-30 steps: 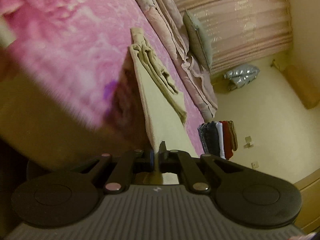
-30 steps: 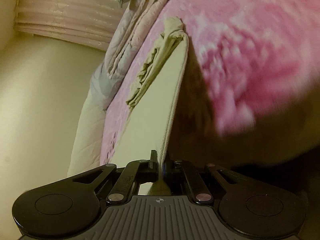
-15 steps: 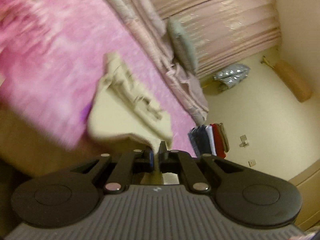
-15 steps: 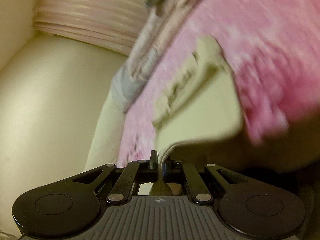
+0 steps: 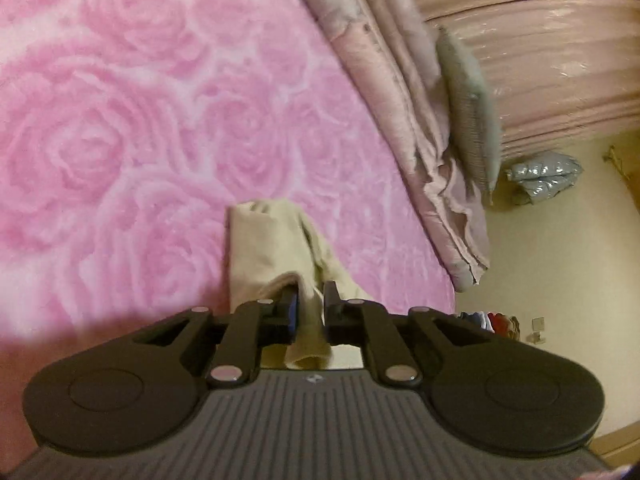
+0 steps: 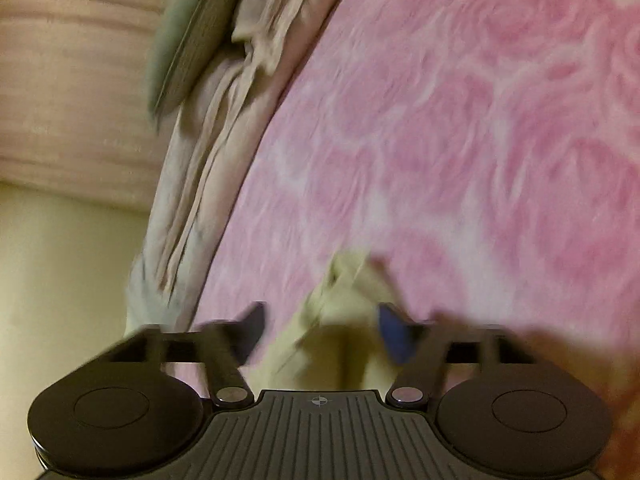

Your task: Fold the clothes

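A beige garment (image 5: 264, 248) lies folded on the pink rose-patterned bed cover (image 5: 120, 120), just ahead of my left gripper (image 5: 311, 302). The jaws of that gripper stand a little apart, and a strip of the garment still runs loosely between them. In the blurred right wrist view my right gripper (image 6: 320, 320) is wide open. The beige garment (image 6: 340, 308) lies in the gap between its fingers on the pink bed cover (image 6: 480, 120), and neither finger presses on it.
A rumpled pale pink quilt (image 5: 400, 80) and a grey-green cushion (image 5: 468, 100) lie along the far side of the bed, before a pink curtain (image 5: 560, 60). A silver bag (image 5: 540, 172) and a row of folded clothes (image 5: 488, 320) sit on the cream floor beyond.
Both grippers have carried the held edge of the garment forward and down over the bed, folding it over. The right gripper has opened wide and the left has parted slightly.
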`<state>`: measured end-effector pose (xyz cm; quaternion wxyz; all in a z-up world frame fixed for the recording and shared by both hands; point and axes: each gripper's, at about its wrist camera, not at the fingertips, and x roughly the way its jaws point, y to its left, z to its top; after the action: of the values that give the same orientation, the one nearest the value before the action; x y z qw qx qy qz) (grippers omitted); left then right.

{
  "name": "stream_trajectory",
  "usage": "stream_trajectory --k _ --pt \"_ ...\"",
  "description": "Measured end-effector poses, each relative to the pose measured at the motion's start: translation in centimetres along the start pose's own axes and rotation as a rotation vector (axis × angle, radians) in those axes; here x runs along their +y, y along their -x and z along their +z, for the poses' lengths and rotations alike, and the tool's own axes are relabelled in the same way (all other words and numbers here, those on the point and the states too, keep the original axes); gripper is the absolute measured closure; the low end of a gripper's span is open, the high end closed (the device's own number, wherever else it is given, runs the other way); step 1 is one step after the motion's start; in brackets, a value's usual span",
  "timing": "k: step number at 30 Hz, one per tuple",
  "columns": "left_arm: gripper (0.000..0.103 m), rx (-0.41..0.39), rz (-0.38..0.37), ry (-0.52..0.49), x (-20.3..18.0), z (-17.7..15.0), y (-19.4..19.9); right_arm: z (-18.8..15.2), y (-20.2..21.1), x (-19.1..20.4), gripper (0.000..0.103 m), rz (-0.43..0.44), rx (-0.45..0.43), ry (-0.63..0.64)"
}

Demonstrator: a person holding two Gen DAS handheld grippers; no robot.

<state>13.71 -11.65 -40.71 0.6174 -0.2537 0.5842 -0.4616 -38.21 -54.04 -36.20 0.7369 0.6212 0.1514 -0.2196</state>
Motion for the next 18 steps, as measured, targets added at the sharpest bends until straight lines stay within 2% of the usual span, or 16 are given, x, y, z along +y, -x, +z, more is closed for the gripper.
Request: stream_trajectory --k 1,3,4,6,7,8,12,14,16,18 --pt "0.091 0.002 -0.017 -0.019 0.3 0.0 0.1 0.0 0.4 0.0 0.034 0.008 -0.011 0.051" --pt "0.077 -0.037 -0.025 -0.080 0.5 0.0 1.3 -1.2 0.8 0.3 0.035 -0.019 -0.003 0.226" --pt "0.064 -0.072 -0.017 -0.094 0.6 0.1 2.1 -1.8 1.0 0.5 0.035 -0.033 0.001 0.313" --pt "0.064 -0.122 -0.016 -0.113 1.2 0.4 3.7 -3.1 1.5 0.9 0.035 -0.061 0.009 0.487" --pt "0.065 -0.130 -0.004 -0.153 1.1 0.5 4.4 -3.7 1.7 1.0 0.036 -0.074 0.012 0.574" --pt "0.067 -0.131 0.019 -0.210 0.8 0.4 4.9 -4.3 1.9 1.2 0.043 -0.088 0.016 0.661" --pt "0.068 -0.036 0.135 -0.576 -1.8 -2.2 5.1 -6.9 2.5 2.0 0.045 -0.143 0.026 1.006" --pt "0.067 -0.004 0.188 -0.750 -2.6 -4.0 4.5 -8.6 1.1 2.5 0.044 -0.162 -0.003 1.153" --pt "0.067 0.011 0.243 -0.897 -3.1 -5.2 3.2 -9.0 -0.3 2.9 0.044 -0.141 -0.027 1.219" --pt "0.066 -0.001 0.268 -0.961 -3.5 -5.6 1.9 -8.6 -1.7 3.1 0.044 -0.123 -0.023 1.233"
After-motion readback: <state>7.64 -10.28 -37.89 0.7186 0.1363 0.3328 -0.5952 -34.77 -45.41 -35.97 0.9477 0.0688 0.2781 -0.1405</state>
